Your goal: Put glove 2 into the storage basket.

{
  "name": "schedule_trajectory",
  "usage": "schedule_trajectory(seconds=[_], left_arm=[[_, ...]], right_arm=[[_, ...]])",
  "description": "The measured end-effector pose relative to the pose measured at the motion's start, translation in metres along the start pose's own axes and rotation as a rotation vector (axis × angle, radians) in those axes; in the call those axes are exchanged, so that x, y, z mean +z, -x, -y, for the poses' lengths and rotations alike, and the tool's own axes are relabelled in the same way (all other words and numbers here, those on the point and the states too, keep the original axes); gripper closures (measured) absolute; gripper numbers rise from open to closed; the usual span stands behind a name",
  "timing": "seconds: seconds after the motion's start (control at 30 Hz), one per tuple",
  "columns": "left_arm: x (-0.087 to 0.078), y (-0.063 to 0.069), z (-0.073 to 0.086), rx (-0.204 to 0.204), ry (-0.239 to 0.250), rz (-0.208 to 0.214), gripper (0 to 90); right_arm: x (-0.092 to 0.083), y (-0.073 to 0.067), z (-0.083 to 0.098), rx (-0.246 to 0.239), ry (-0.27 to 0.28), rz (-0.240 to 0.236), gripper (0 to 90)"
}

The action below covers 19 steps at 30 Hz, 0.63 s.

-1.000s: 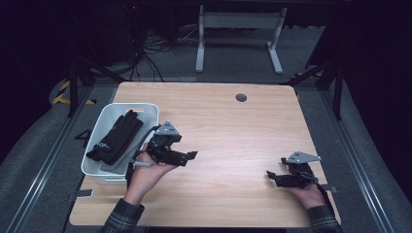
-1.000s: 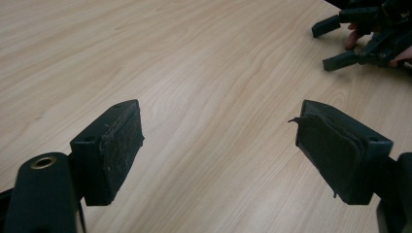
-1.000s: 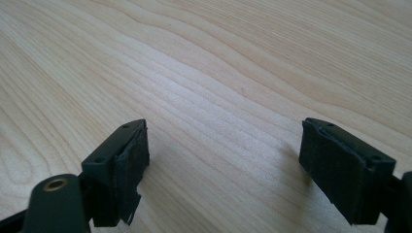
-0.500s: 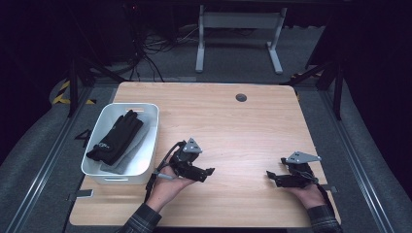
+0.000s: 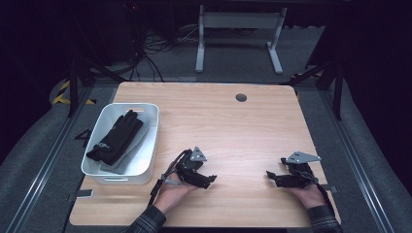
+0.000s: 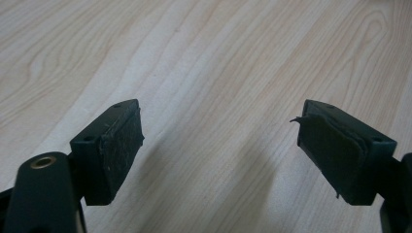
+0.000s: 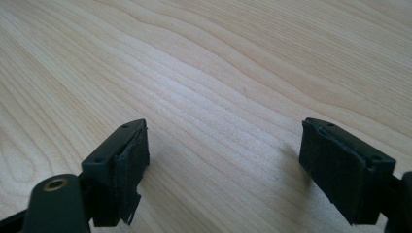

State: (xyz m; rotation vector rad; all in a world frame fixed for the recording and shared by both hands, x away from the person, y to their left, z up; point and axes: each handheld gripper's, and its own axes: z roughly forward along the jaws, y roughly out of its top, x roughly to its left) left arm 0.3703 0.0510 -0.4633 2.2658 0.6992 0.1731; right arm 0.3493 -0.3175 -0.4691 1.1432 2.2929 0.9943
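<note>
A white bin (image 5: pixel 151 145) stands at the table's left with a black glove (image 5: pixel 115 137) lying on grey cloth (image 5: pixel 131 151) inside it. My left gripper (image 5: pixel 210 180) rests low over the bare wood just right of the bin, open, with nothing between its jaws. In the left gripper view my left gripper (image 6: pixel 221 145) has its pads wide apart over plain tabletop. My right gripper (image 5: pixel 270 175) sits near the front right of the table, open and empty. The right gripper view shows my right gripper (image 7: pixel 223 162) with only wood grain between its pads.
The wooden table (image 5: pixel 233 126) has a dark round cable hole (image 5: pixel 241 97) near its far edge. Beyond the far edge stand a grey metal frame (image 5: pixel 238 29) and loose cables (image 5: pixel 145 53) on the dark floor.
My left gripper has moved from the bin's right rim out to the right and toward the front edge, ending over bare wood. The right gripper has stayed put.
</note>
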Motion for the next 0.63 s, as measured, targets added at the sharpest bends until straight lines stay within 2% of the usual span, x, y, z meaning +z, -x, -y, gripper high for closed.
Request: schedule_trajectory(seconds=[0.1, 0.23, 0.3, 0.63], left_arm=[[0.0064, 0.0026, 0.0040, 0.016, -0.017, -0.003, 15.9], [0.0090, 0.0062, 0.0059, 0.066, -0.008, -0.028, 14.5], [0.0100, 0.0056, 0.0082, 0.067, 0.014, -0.027, 13.0], [0.0098, 0.0055, 0.0083, 0.071, 0.013, -0.025, 12.7]], right_arm=[[0.0000, 0.0000, 0.0000, 0.000, 0.000, 0.000, 18.8], [0.0000, 0.0000, 0.0000, -0.001, 0.000, -0.001, 18.8], [0.0000, 0.0000, 0.0000, -0.001, 0.000, -0.001, 18.8], [-0.0001, -0.0001, 0.0000, -0.001, 0.000, -0.001, 18.8]])
